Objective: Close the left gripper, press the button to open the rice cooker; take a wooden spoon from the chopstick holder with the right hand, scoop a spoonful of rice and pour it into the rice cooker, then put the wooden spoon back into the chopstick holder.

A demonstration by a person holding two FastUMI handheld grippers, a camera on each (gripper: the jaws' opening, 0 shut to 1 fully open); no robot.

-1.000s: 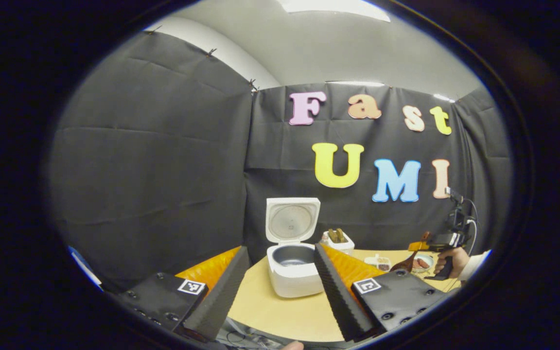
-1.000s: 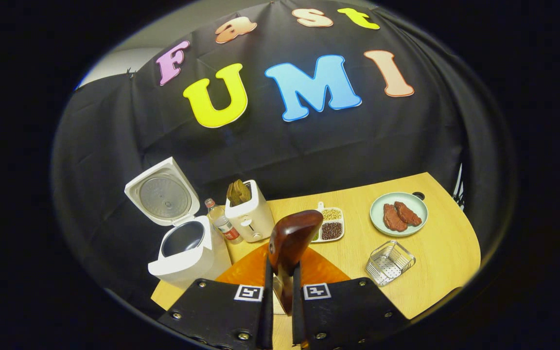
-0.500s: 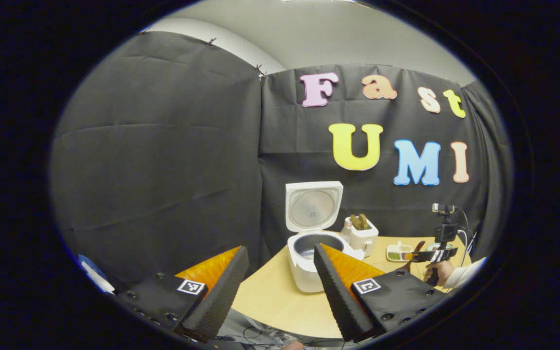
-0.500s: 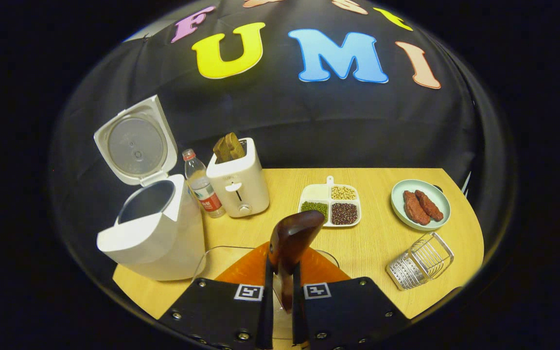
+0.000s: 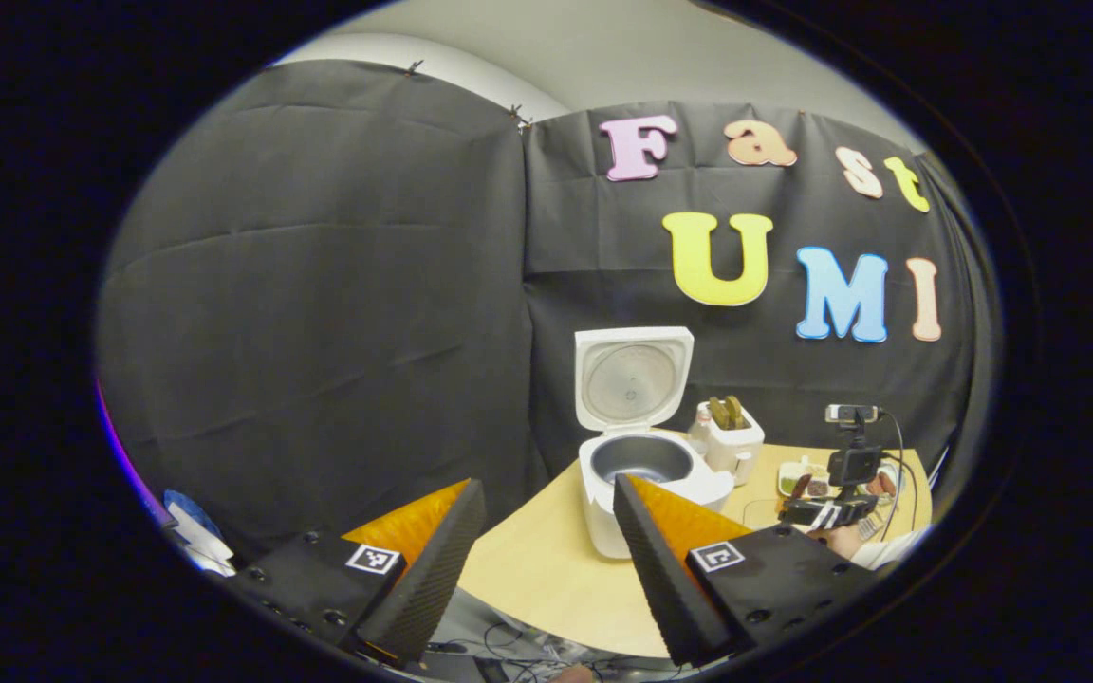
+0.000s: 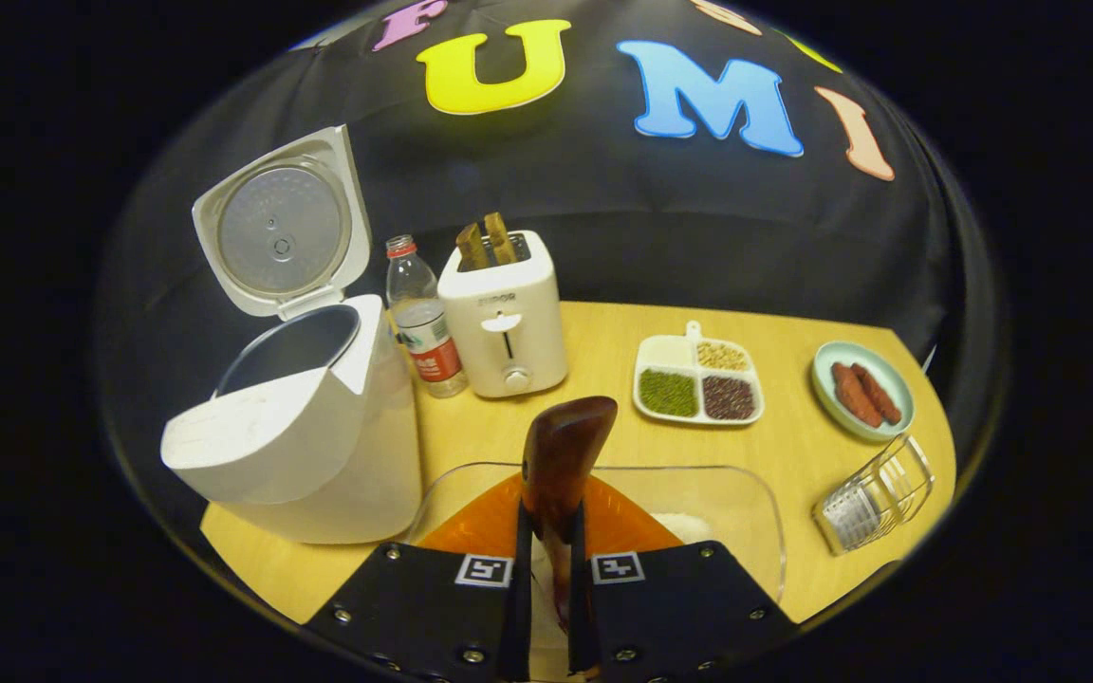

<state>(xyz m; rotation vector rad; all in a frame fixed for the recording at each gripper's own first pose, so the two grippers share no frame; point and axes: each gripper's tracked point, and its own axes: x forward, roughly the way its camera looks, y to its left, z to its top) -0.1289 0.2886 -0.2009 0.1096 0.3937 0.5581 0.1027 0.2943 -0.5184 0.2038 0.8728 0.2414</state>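
Over table's front edge [image 6: 822, 579], right gripper [image 6: 547, 569] clamping wooden spoon [image 6: 561, 455] above clear rice container [image 6: 736, 503]; left gripper [image 5: 546, 541] spread wide.

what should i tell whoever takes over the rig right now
Left gripper: jaws open, empty, held back from the table.
Right gripper: shut on the wooden spoon, over the clear rice container.
Rice cooker: lid up, pot looks empty.
Done: cooker opened, spoon taken.
Left: scoop rice, pour into cooker, return spoon to the chopstick holder.
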